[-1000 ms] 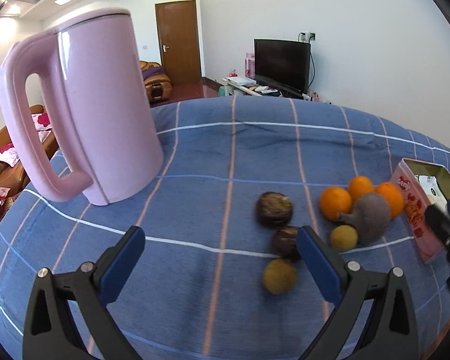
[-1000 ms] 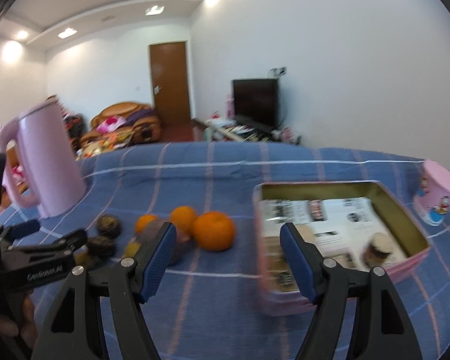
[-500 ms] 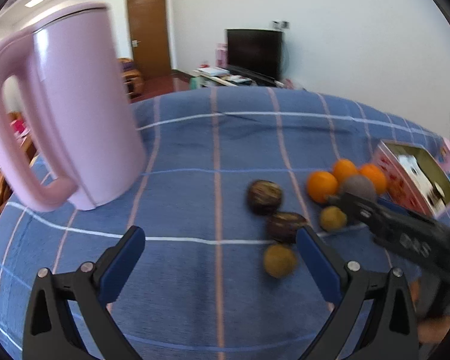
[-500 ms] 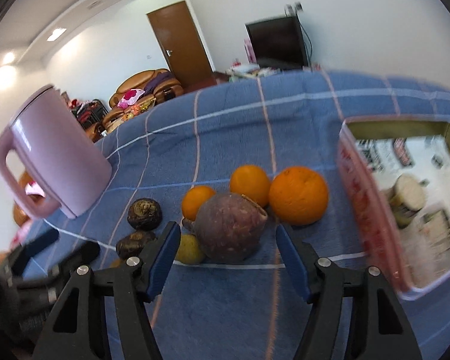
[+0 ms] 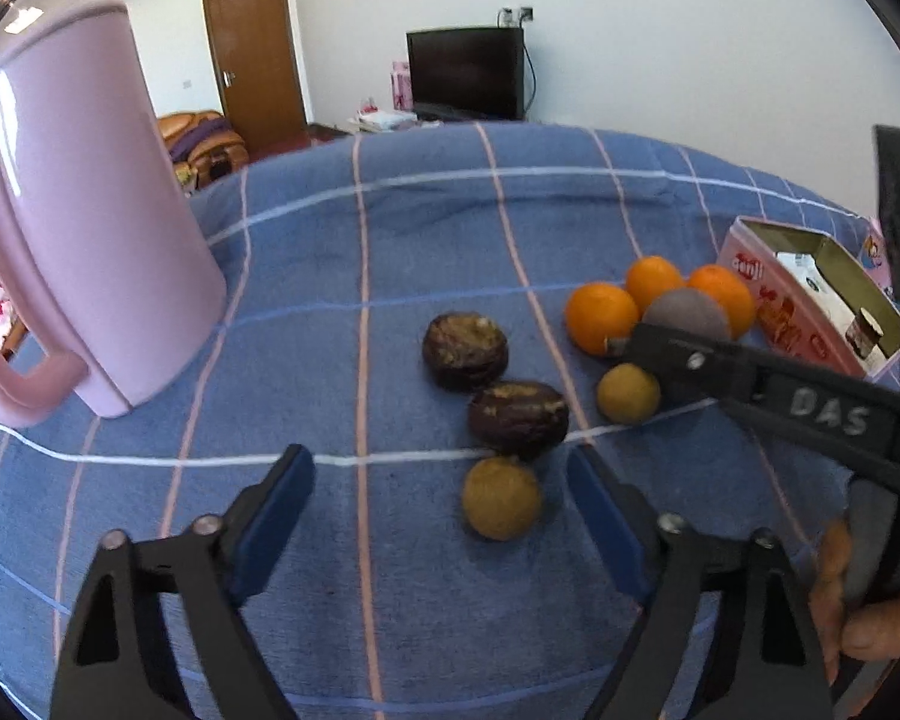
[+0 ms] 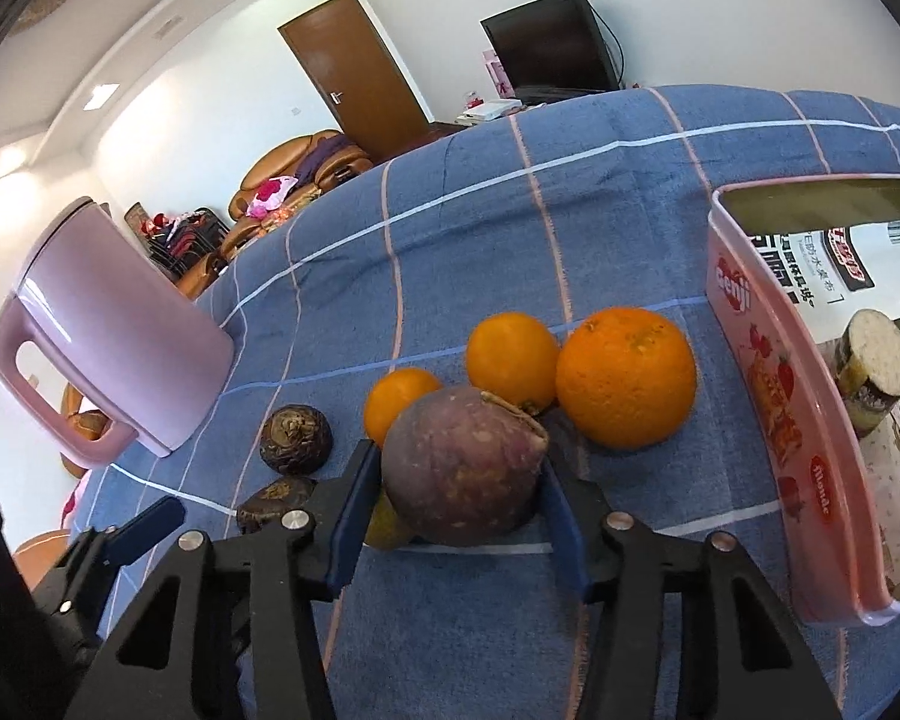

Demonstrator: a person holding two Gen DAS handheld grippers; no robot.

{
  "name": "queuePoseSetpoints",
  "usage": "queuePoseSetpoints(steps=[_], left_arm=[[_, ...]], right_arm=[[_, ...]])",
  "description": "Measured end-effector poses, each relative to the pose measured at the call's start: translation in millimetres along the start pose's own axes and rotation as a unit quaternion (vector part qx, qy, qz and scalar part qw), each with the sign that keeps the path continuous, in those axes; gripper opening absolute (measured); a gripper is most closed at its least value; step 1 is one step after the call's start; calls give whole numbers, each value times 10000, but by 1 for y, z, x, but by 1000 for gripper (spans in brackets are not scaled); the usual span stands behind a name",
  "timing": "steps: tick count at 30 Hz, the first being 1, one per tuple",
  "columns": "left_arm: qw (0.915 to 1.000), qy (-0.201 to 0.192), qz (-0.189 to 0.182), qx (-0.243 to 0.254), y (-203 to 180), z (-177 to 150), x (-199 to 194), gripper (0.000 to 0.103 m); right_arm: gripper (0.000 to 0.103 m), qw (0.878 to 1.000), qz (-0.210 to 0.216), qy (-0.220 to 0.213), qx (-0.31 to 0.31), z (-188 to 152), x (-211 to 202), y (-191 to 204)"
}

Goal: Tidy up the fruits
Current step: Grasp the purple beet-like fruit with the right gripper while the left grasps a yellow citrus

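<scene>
Purple-skinned round fruit point(image 6: 462, 468) sits on the blue checked desk point(image 6: 450, 228) between the closing right tool point(image 6: 459, 516); the left tool point(image 5: 438, 501) narrows around a yellow fruit point(image 5: 501, 498), untouched.

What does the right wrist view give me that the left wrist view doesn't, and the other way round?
Only the right wrist view shows the right gripper closing, blue fingers on either side of the purple fruit. Only the left wrist view shows the left gripper closing with nothing between its fingers, the yellow fruit just ahead. Both show the three oranges, two dark fruits, pink kettle and pink tin.
</scene>
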State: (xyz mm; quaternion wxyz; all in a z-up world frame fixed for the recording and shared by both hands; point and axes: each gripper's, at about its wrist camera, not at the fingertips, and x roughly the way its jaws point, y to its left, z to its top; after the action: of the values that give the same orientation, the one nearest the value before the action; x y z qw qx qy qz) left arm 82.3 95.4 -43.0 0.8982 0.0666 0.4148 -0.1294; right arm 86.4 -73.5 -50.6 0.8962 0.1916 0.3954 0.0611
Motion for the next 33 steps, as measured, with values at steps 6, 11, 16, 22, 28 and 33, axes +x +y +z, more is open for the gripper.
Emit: queuePoseSetpoints(steps=[6, 11, 16, 22, 28, 33], left_arm=[[9989, 118, -332, -320, 12, -1, 5, 47], [9986, 45, -434, -291, 10, -3, 1, 28], [9971, -364, -476, -470, 17, -1, -14, 28], [9847, -1256, -502, -1099, 37, 1, -41, 28], [9755, -1688, -464, -1335, 44, 1, -51, 28], [9702, -1929, -685, -1296, 41, -2, -58, 28]], right_arm=[[51, 9999, -23, -67, -120, -8, -11, 2], [51, 9991, -70, -329, -246, -13, -29, 3], [51, 9953, -119, -773, -575, -18, -54, 9], [51, 9858, -216, -1343, -986, -21, -82, 15], [51, 9733, -466, -1714, -1454, -28, -95, 25], [51, 9579, -751, -2007, -1910, -35, -105, 33]])
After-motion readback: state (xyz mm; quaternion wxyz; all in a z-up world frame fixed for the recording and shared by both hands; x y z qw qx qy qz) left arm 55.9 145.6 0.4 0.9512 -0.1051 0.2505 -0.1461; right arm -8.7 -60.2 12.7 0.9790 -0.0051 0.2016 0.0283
